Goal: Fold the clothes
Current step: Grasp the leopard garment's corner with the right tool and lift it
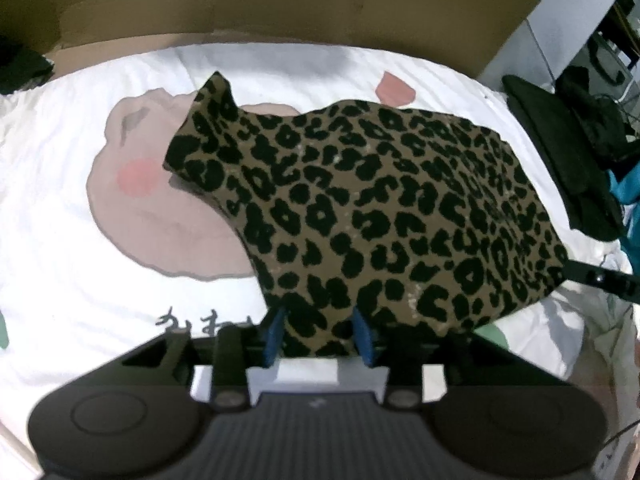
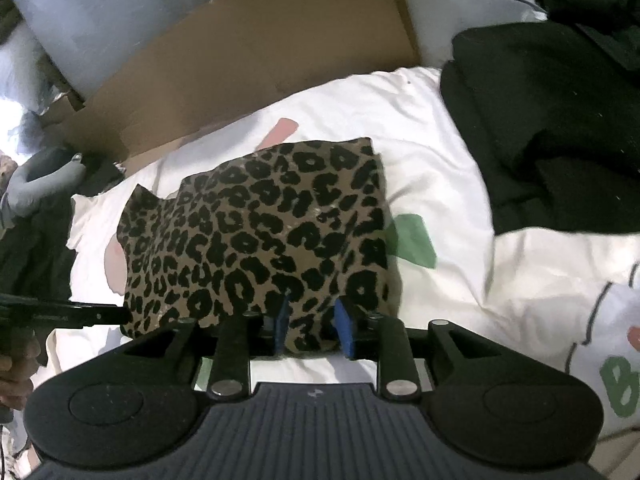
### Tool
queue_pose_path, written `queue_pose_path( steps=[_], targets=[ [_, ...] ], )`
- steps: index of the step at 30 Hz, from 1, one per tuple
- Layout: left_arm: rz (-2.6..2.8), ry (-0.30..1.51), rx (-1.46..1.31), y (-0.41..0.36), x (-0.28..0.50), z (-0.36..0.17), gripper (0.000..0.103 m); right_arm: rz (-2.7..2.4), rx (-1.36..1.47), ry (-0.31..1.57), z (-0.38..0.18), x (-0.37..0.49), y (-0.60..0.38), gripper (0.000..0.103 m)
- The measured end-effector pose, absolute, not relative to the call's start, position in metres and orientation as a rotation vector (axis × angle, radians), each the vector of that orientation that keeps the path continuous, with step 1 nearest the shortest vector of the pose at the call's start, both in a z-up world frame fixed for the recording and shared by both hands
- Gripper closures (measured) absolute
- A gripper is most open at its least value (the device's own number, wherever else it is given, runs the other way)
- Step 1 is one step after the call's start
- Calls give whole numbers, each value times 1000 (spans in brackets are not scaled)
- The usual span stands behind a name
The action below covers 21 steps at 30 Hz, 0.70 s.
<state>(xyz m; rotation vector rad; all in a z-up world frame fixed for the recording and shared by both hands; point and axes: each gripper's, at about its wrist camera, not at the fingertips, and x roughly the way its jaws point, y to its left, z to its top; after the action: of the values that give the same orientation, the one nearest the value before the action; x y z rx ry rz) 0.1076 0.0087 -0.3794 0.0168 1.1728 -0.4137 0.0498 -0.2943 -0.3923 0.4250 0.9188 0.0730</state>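
A folded leopard-print garment (image 1: 380,208) lies on a white printed bedsheet (image 1: 60,220). My left gripper (image 1: 320,334) stands at its near edge with the blue pads (image 1: 276,332) apart. The cloth's edge lies loosely between them and is not pinched. In the right wrist view the same garment (image 2: 260,232) has its near edge between the parted pads (image 2: 346,332) of my right gripper (image 2: 314,328), also without a pinch. Each view shows the other gripper's black fingers at a corner of the garment: the right one (image 1: 596,278) and the left one (image 2: 80,314).
A brown cardboard sheet (image 1: 280,0) stands along the bed's far side. Dark folded clothes (image 2: 552,128) are piled at the right of the bed, with a black heap (image 1: 568,160) in the left wrist view. A hand (image 2: 16,376) shows at the left edge.
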Motion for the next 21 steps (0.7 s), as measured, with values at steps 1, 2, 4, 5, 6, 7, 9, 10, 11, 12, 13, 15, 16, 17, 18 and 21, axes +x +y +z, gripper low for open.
queue_pose_path(
  steps=[1,2,4,5,6,7,9,10,11,12,13,15,16,17,18,21],
  targets=[
    [-411,1174,19,9,107,-381,57,60,434,924,-393,48,-297,70],
    [-408,1178,18,11,107,-382,57,46,444,929,-394,45,-299,70],
    [-405,1187,14,13,107,-386,57,25,480,949,-401,40,-305,69],
    [-405,1192,12,14,107,-388,57,15,499,960,-404,38,-308,69],
    [-411,1192,10,14,106,-389,58,4,526,971,-408,36,-312,69],
    [-418,1192,8,14,106,-390,58,-6,556,983,-413,34,-315,69],
    [-431,1191,5,15,106,-393,59,-8,635,987,-420,32,-322,69],
    [-437,1191,3,15,105,-394,59,-4,679,983,-423,31,-325,69],
    [-442,1188,-1,15,105,-395,59,7,709,973,-424,31,-327,69],
    [-446,1184,-6,15,105,-396,59,18,734,963,-425,31,-328,69],
    [-450,1181,-11,15,105,-396,59,24,755,957,-426,32,-329,69],
    [-454,1178,-19,15,105,-398,59,32,793,947,-428,35,-331,69],
    [-456,1177,-23,15,105,-399,59,31,810,949,-431,37,-332,69],
    [-457,1176,-27,15,105,-400,59,30,826,952,-435,38,-333,69],
    [-458,1176,-30,15,105,-400,59,28,842,955,-438,40,-335,69],
    [-462,1177,-37,15,105,-400,57,27,888,959,-447,45,-338,69]
  ],
)
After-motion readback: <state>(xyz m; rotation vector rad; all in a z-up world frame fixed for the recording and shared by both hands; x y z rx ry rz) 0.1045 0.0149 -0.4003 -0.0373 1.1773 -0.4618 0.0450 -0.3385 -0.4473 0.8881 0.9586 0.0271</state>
